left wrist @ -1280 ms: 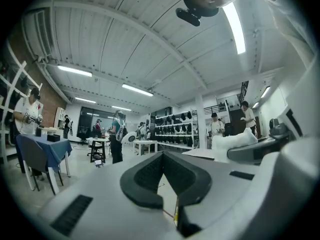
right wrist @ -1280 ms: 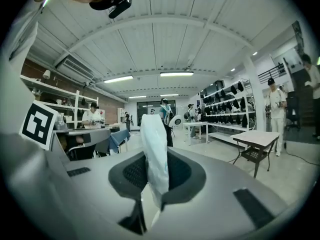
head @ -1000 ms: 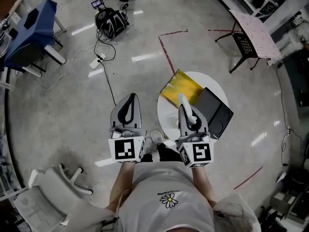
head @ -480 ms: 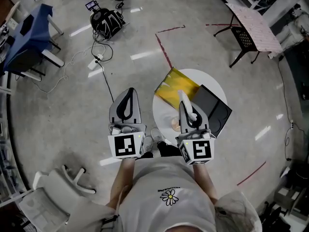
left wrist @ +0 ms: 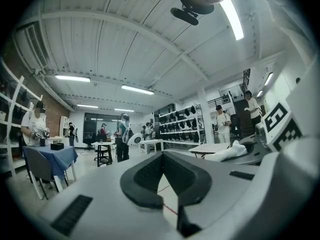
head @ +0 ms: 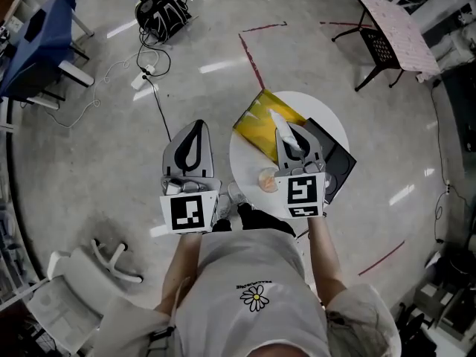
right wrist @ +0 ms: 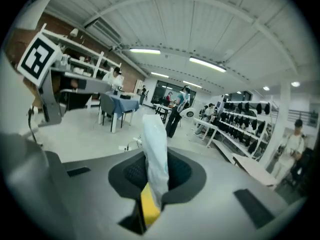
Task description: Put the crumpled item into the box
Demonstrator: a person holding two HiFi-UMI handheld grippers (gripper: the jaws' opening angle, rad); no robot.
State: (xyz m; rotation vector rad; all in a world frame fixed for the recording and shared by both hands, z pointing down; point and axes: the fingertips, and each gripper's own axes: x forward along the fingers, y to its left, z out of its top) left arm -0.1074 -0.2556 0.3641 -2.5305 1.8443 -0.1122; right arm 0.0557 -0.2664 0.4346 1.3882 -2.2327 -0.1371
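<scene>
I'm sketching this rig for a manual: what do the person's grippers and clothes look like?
The left gripper and right gripper have pale grey bodies and black-lined jaws tapering to a point. A white cube with black square markers sits at each one's rear. The person wears a white short-sleeved shirt with a small daisy print.

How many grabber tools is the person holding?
2. The left gripper hangs shut and empty over the floor; the right gripper, over the round table, pinches the crumpled item. None look hidden.

Round white table (head: 244, 171) with small peach object (head: 267, 179) on it; black bag (head: 160, 10), cable (head: 158, 114) on floor; blue-covered table (head: 37, 43) far left.
</scene>
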